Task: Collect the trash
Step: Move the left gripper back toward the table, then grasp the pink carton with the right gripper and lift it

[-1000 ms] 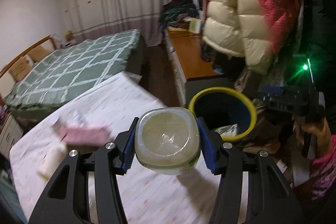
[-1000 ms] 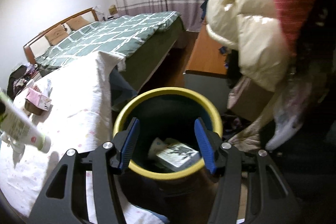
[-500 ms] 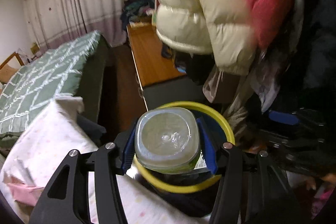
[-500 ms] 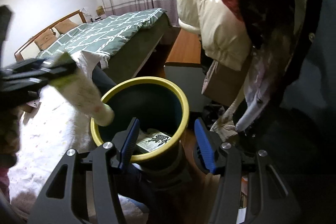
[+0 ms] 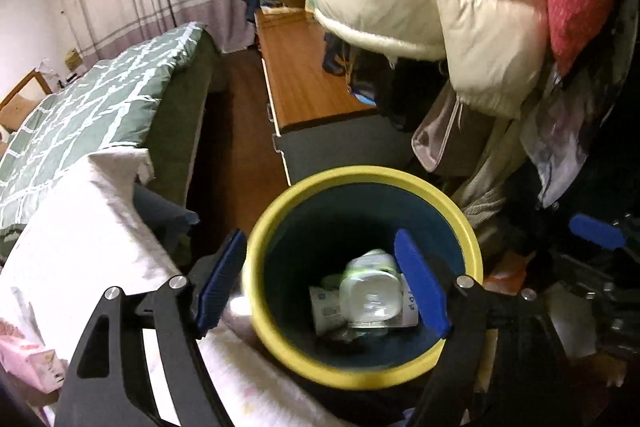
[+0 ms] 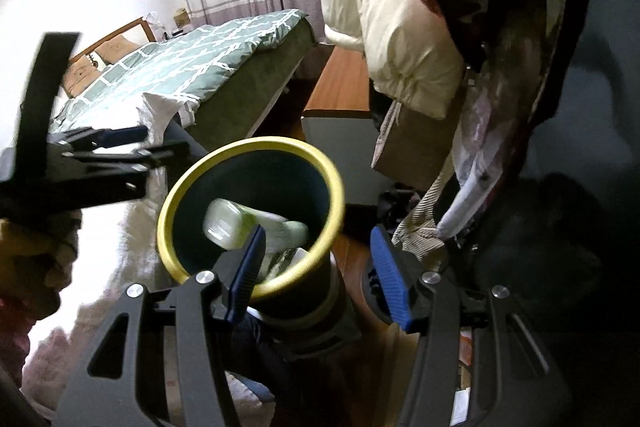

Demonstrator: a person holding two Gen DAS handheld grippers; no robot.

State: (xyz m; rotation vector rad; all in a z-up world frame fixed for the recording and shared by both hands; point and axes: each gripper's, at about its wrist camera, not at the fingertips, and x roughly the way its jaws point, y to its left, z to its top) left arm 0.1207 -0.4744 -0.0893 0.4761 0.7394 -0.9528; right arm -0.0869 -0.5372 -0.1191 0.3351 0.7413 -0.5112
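Our left gripper [image 5: 320, 283] hangs over the yellow-rimmed bin [image 5: 280, 331], its jaws opening with nothing pressed between them. The clear plastic bottle [image 5: 370, 293] lies blurred inside the bin, below the jaws, on printed cartons [image 5: 324, 311]. Our right gripper [image 6: 318, 273] stands apart and empty, beside the bin's rim.

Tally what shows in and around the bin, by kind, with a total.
Bin, yellow rim: 1
Clear plastic bottle dropping inside it: 1
Printed cartons at its bottom: at least 1, partly hidden
Pink tissue pack on the table: 1
Total: 4
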